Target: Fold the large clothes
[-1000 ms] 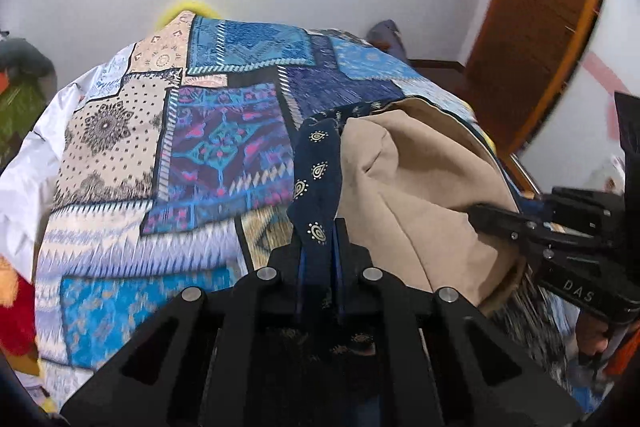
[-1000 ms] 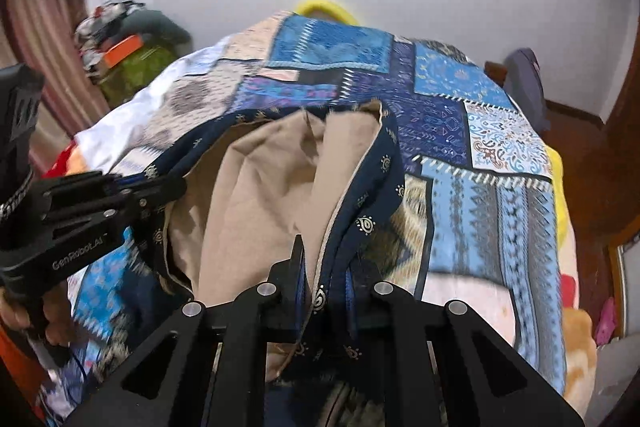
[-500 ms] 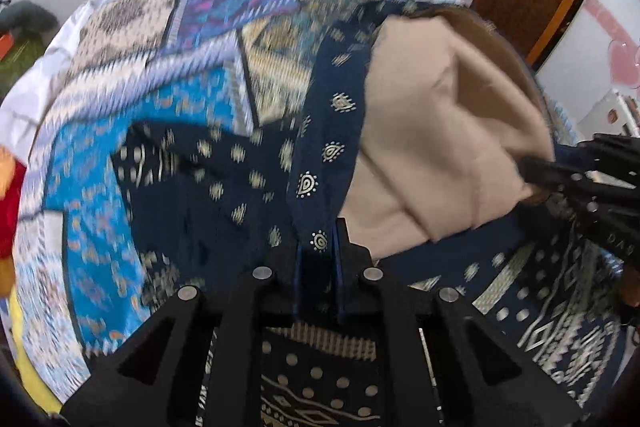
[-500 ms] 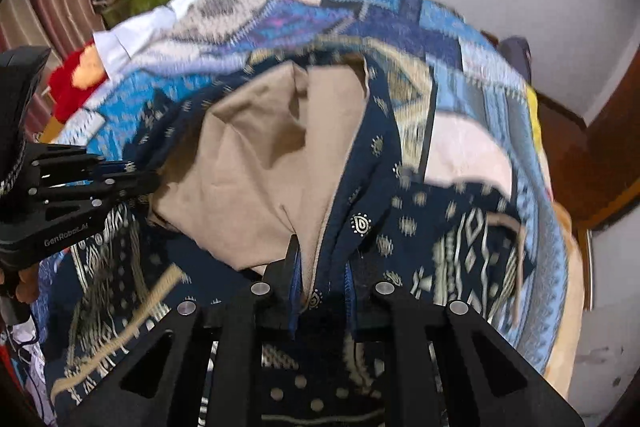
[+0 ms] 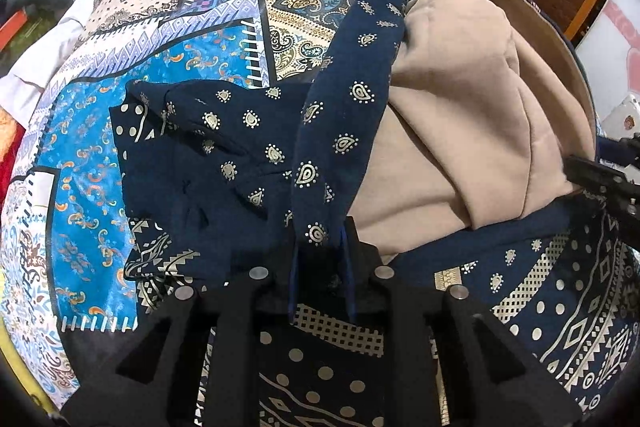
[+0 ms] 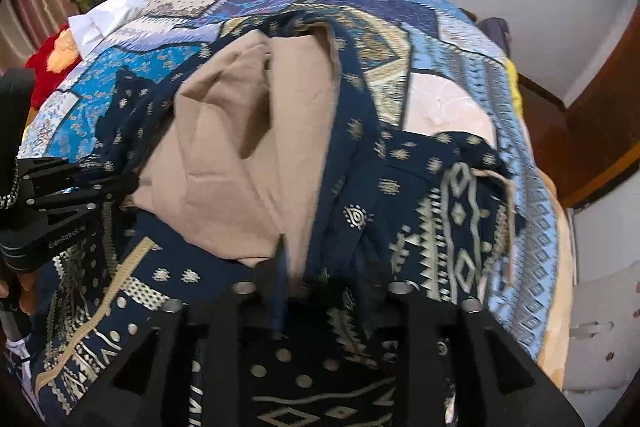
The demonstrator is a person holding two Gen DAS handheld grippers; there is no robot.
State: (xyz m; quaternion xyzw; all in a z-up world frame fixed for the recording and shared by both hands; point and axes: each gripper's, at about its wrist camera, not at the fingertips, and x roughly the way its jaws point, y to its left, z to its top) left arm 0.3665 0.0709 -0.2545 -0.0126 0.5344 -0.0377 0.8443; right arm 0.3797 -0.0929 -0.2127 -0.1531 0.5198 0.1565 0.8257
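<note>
The left claw (image 5: 322, 247) is closed down to a narrow gap, pinching a folded band of the navy patterned garment (image 5: 340, 115) between its fingers. The band rises straight ahead from the fingertips, and the garment's tan lining (image 5: 472, 131) bulges just to the right of it. A flat navy panel of the same garment lies to the left of the fingers, and another printed panel lies beneath them, both resting on the patchwork bedspread (image 5: 168, 51).

The right claw (image 6: 320, 275) is likewise nearly closed, its fingers gripping a navy edge of the garment (image 6: 352, 163) together with some tan lining (image 6: 240, 155). This view is motion-blurred, so the exact gap cannot be told. The lining mounds ahead and to the left of the fingers; a patterned sleeve or flap lies to the right on the bedspread (image 6: 472, 75). The left claw (image 6: 100, 183) appears at far left, touching the lining's edge.
</note>
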